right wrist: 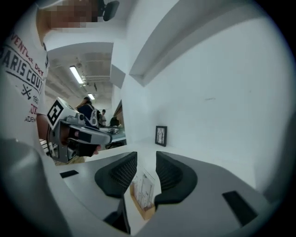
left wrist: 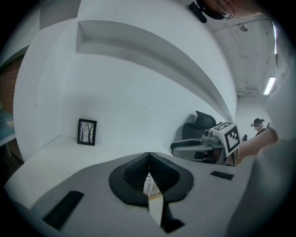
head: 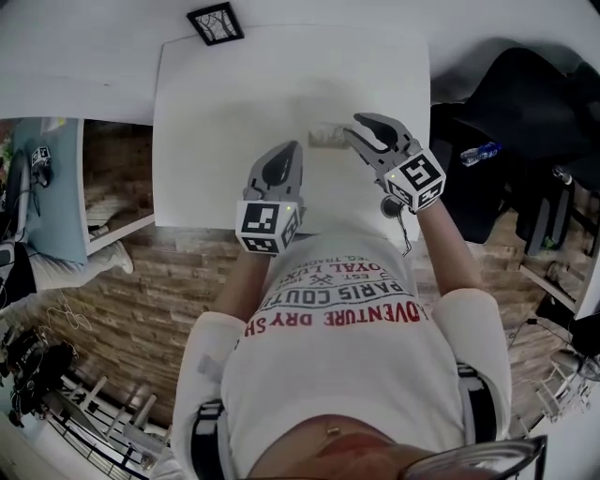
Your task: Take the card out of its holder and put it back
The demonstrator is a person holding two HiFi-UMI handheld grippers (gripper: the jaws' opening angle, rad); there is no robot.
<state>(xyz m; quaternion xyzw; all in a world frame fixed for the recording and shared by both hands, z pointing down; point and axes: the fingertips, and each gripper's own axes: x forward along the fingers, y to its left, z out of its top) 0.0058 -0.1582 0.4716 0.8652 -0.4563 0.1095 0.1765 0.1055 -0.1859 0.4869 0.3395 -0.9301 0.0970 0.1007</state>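
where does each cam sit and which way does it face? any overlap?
Head view: on the person's head, facing steeply down at the white table; shows their shirt, left hand-held gripper and right hand-held gripper.
Left gripper view: on the left hand-held gripper, facing along its closed jaws across the table to the wall; right hand-held gripper at right.
Right gripper view: on the right hand-held gripper, facing along its parted jaws over the card holder; shirt and left hand-held gripper at left.
Shared: all three show the picture frame.
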